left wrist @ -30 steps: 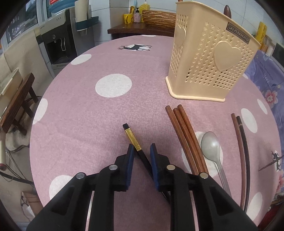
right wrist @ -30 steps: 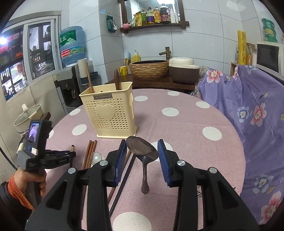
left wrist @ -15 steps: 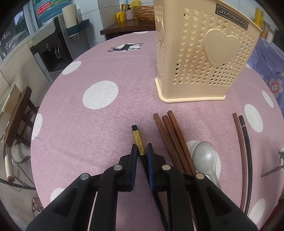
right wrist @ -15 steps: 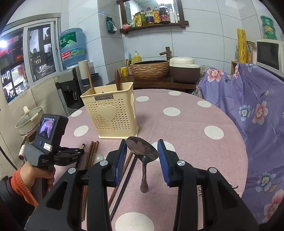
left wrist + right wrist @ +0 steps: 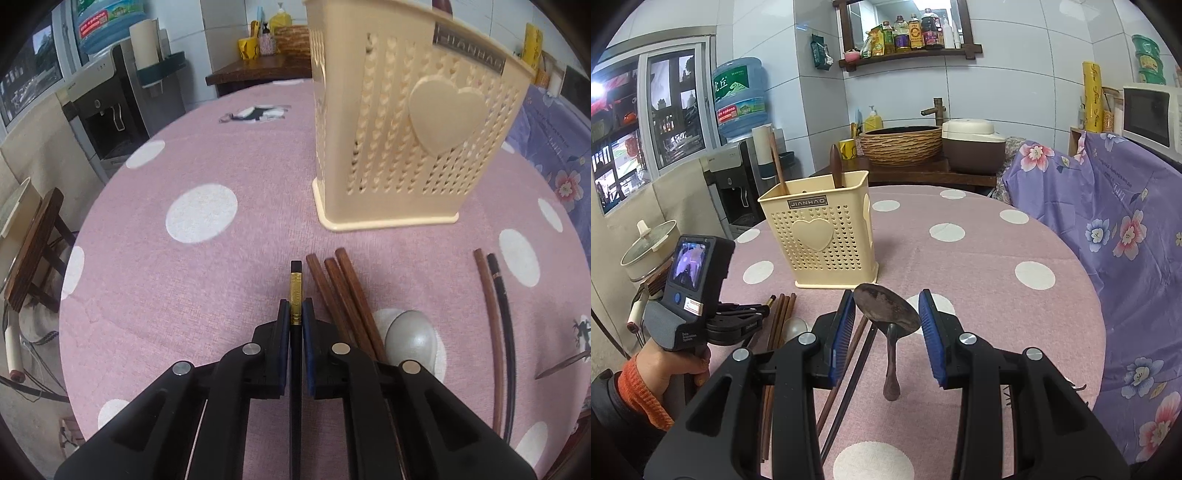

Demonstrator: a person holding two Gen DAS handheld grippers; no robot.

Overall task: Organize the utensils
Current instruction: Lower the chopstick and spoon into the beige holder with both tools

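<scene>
My left gripper (image 5: 295, 314) is shut on a black chopstick with a gold band (image 5: 296, 291), whose tip points at the cream utensil basket (image 5: 413, 122). Three brown chopsticks (image 5: 343, 295) and a metal spoon (image 5: 410, 338) lie just to its right. A brown and a black chopstick (image 5: 495, 317) lie further right. In the right wrist view my right gripper (image 5: 886, 321) is open, with a dark wooden spoon (image 5: 886, 310) on the table between its fingers. The basket (image 5: 822, 236) stands beyond, holding two wooden utensils. The left gripper (image 5: 738, 321) shows at left.
The round table has a pink polka-dot cloth (image 5: 199, 214). A purple floral cover (image 5: 1126, 229) drapes a seat on the right. A water dispenser (image 5: 122, 99) and a wooden stool (image 5: 33, 243) stand beyond the table's left edge.
My left gripper closed on the black chopstick and moved forward toward the basket, swinging the chopstick straight. The right gripper has barely moved.
</scene>
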